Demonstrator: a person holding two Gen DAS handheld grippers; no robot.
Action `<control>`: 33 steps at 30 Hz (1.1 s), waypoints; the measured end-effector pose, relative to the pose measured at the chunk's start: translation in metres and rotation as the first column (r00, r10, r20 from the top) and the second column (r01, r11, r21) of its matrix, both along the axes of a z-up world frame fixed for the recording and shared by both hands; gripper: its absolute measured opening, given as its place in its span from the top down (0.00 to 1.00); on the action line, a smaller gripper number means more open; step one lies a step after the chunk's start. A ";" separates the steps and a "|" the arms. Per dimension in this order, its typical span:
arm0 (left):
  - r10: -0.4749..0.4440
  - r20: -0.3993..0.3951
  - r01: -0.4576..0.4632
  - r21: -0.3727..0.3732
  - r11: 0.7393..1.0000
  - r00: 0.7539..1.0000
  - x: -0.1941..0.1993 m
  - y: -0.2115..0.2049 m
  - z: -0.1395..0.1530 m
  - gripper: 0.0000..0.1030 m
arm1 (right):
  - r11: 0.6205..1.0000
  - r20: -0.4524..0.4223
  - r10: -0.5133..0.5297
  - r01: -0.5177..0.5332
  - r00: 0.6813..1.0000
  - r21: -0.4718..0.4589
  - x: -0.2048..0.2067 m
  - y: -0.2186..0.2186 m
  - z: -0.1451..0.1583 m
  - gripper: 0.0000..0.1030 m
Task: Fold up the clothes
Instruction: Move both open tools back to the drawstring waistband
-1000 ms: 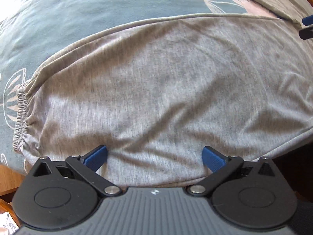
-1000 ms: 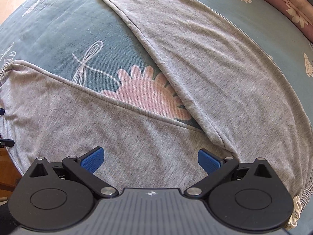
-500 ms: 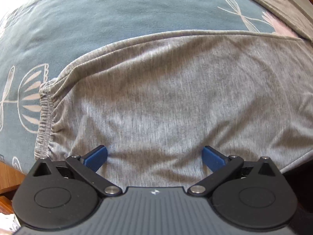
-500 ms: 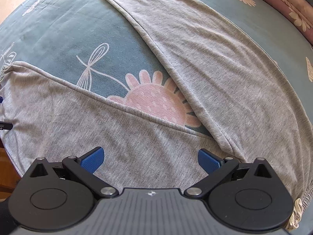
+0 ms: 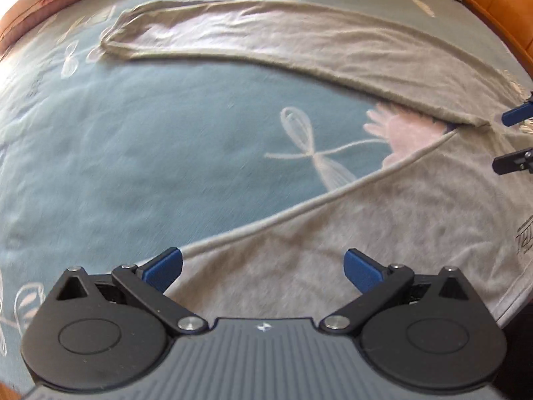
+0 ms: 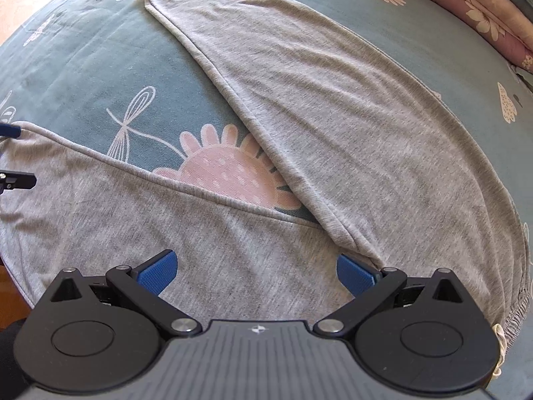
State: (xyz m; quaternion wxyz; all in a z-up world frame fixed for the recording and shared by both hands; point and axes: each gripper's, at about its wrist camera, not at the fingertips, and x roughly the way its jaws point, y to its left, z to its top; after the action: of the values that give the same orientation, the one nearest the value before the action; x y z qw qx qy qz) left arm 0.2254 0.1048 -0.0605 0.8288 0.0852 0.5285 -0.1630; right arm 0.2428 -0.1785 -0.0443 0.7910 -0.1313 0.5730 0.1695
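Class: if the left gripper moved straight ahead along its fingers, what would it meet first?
Probably the grey trousers: the left gripper, open, has the near leg between its fingers. Beyond lies the bedsheet. Depth is uncertain.

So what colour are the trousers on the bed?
Plain heathered grey trousers, clearest in the right wrist view.

A small dark print on the grey trousers (image 5: 525, 240) stays illegible.
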 end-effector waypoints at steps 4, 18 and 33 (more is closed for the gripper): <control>-0.146 0.076 0.150 -0.056 0.987 0.986 0.031 -0.071 0.005 0.01 | 0.998 0.032 -0.054 0.055 0.998 -0.032 -0.003 -0.055 0.006 0.00; -0.448 0.227 0.481 -0.118 0.868 0.865 0.116 -0.307 0.008 0.01 | 0.876 0.274 -0.378 0.438 0.884 -0.202 -0.016 -0.372 0.004 0.00; -0.675 0.297 0.719 -0.063 0.692 0.675 0.133 -0.433 -0.014 0.01 | 0.842 0.047 -0.296 0.237 0.954 0.485 0.087 -0.409 -0.060 0.24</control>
State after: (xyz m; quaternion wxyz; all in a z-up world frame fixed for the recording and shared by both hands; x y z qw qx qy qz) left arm 0.3585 -0.3281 -0.0746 0.7670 0.2277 0.3298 -0.5010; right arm 0.3298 -0.5874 -0.1044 0.8476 0.1373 0.4781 0.1847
